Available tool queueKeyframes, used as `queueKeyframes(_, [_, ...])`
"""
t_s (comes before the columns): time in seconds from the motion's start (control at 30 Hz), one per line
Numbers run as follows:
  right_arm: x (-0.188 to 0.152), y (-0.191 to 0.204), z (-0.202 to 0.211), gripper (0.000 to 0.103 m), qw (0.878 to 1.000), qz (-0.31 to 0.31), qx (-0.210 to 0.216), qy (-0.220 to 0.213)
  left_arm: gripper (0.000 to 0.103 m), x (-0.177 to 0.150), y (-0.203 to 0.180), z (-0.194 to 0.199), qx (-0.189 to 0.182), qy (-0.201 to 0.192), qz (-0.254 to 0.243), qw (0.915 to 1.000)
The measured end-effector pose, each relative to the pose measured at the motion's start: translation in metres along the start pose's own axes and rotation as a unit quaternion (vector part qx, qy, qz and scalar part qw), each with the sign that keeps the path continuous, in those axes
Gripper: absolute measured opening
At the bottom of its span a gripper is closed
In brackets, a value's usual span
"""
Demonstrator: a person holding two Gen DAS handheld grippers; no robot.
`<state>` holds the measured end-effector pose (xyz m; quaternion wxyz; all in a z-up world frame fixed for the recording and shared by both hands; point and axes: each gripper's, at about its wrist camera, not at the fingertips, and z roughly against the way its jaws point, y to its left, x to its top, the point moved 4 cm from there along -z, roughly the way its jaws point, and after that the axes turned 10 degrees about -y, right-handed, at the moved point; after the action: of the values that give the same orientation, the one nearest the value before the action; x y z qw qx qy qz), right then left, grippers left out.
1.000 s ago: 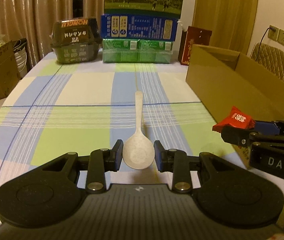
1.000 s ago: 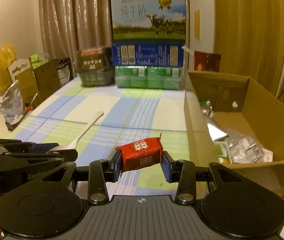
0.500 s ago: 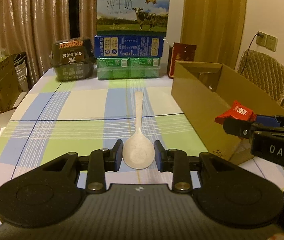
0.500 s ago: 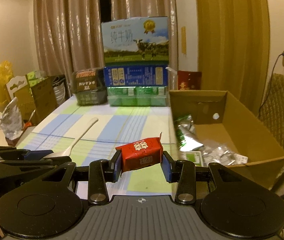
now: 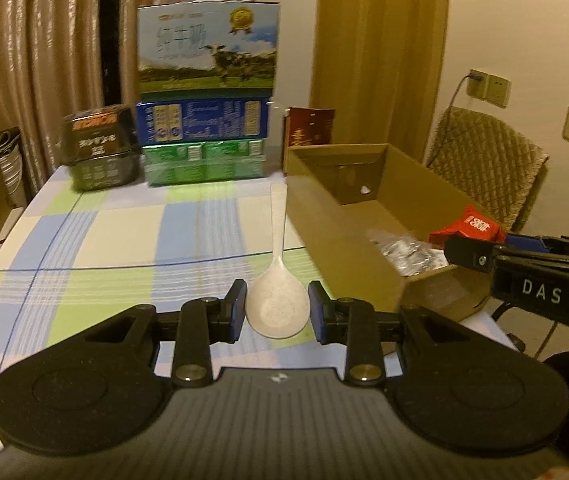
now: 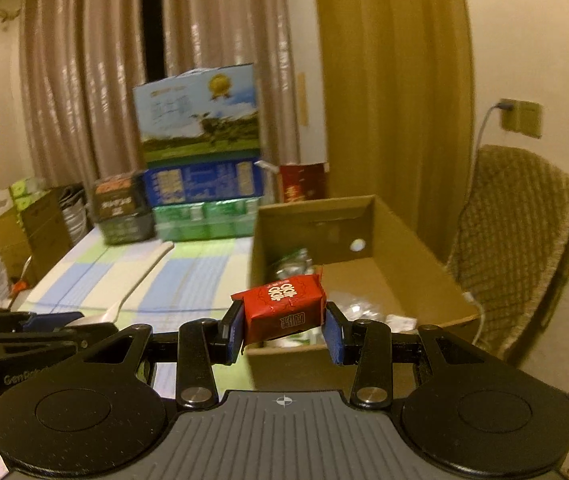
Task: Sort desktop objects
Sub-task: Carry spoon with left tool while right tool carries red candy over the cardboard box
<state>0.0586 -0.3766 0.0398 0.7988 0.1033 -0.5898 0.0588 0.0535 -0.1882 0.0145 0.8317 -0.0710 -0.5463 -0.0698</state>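
My left gripper (image 5: 277,310) is shut on the bowl of a white speckled spoon (image 5: 277,280) and holds it above the checked tablecloth (image 5: 104,248), handle pointing away. My right gripper (image 6: 283,324) is shut on a red candy packet (image 6: 284,311) and holds it above the near end of the open cardboard box (image 6: 416,248). The box also shows in the left wrist view (image 5: 344,232), with the right gripper (image 5: 460,246) and the red packet (image 5: 472,226) over its near right corner. Silver and green wrappers (image 6: 296,264) lie inside the box.
Stacked milk cartons (image 5: 204,92), a black container (image 5: 100,152) and a dark red bag (image 5: 310,130) stand at the table's far end. A wicker chair (image 6: 516,240) is right of the box. Cardboard boxes and bags (image 6: 12,224) stand left of the table.
Both grippers have risen and moved right, toward the box. The red packet went from over the table beside the box to over the box's near end. The spoon stays gripped.
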Motion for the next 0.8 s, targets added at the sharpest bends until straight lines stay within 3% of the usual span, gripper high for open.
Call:
queueKeyframes(0.4, [0.019,-0.054,0.0,0.038,0.999,-0.025,-0.03,-0.013,0.027,0.018,-0.058,-0.021,-0.039,-0.003,-0.018,0.9991])
queueKeyframes(0.8, [0.025,-0.09,-0.016,0.038,0.998,-0.032,-0.048,-0.008,0.027,0.033,-0.092,-0.053,-0.06,0.0,-0.027,0.9978])
